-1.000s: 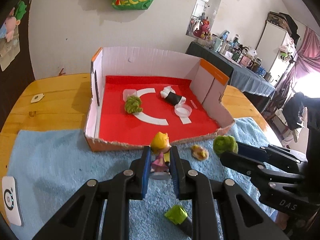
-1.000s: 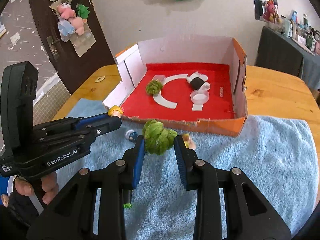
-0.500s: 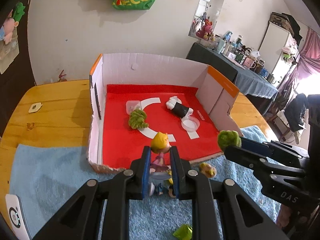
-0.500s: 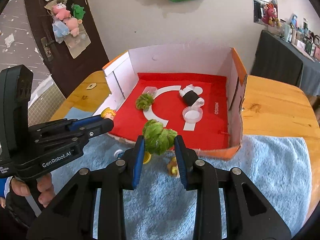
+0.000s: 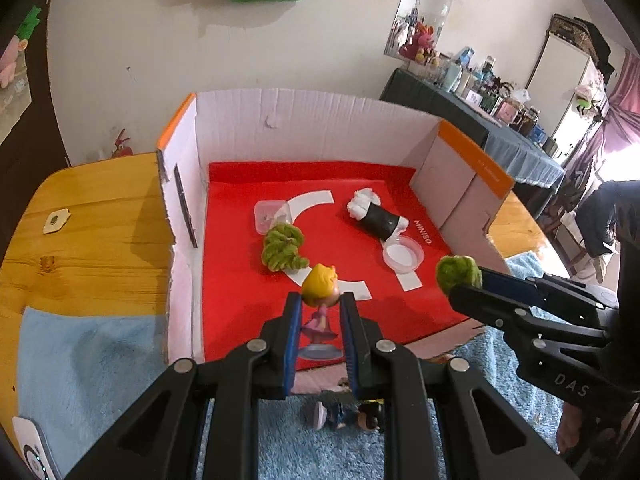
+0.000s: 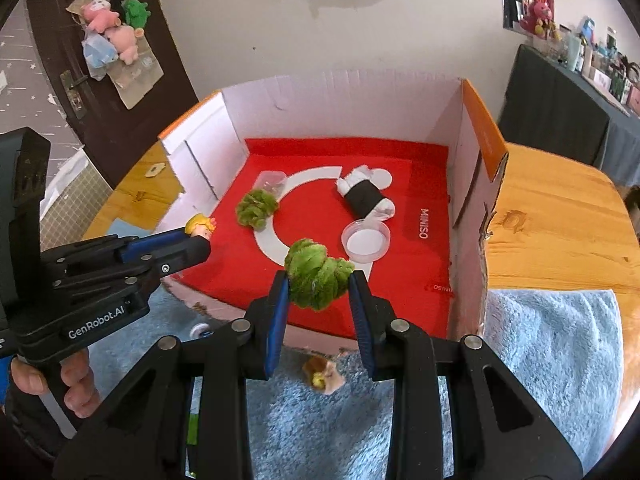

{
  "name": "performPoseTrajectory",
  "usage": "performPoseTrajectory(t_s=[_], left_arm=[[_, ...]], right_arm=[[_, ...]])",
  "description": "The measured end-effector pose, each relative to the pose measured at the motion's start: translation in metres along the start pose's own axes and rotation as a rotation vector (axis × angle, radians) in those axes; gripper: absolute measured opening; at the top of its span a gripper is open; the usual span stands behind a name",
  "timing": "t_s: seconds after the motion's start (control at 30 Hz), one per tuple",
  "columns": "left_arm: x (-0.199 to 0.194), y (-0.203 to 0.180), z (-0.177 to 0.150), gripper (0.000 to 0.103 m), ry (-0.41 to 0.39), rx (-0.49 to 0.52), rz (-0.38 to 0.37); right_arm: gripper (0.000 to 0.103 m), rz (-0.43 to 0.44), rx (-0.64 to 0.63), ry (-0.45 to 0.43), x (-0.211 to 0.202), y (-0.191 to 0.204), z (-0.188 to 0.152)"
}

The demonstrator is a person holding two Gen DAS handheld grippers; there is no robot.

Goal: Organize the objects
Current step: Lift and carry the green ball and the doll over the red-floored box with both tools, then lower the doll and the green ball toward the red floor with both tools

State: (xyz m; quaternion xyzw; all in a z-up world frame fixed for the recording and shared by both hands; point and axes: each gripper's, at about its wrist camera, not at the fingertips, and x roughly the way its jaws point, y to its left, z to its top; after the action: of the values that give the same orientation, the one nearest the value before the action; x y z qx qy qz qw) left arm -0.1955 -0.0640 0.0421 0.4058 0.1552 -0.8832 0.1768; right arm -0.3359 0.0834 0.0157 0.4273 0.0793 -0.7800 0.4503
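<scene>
Left gripper: clenched on a blonde doll figurine, gripped at the body with the head proud of the tips; held over the near edge of the box floor, at 6 o'clock in the left wrist view.
Right gripper: clenched on a green fuzzy ball, held above the front of the box, near 6 o'clock in the right wrist view.
Step in hand: judged to be carrying both items into the cardboard box.
Method advice: lower each item to a bare red patch before opening; keep the doll upright so its base lands flat; set the ball down clear of the plastic lid.
Risk: the two tools sit close; release one at a time.
Box contents: second green fuzzy ball left of centre, touching a clear cup at 11 o'clock; black-and-white roll at 1 o'clock; round clear lid just beside it.
Outside the box: small figures on the blue towel, one dark-haired, one yellowish.
</scene>
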Motion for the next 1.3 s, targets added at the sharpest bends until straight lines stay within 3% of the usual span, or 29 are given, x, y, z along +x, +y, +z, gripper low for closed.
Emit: performPoseTrajectory(t_s=[0.5, 1.3], left_arm=[[0.034, 0.008, -0.002, 0.02, 0.101, -0.004, 0.011], [0.062, 0.018, 0.01, 0.02, 0.116, -0.022, 0.039]], right_arm=[[0.029, -0.032, -0.006, 0.096, 0.03, -0.005, 0.003], [0.029, -0.071, -0.006, 0.106, 0.055, -0.015, 0.005]])
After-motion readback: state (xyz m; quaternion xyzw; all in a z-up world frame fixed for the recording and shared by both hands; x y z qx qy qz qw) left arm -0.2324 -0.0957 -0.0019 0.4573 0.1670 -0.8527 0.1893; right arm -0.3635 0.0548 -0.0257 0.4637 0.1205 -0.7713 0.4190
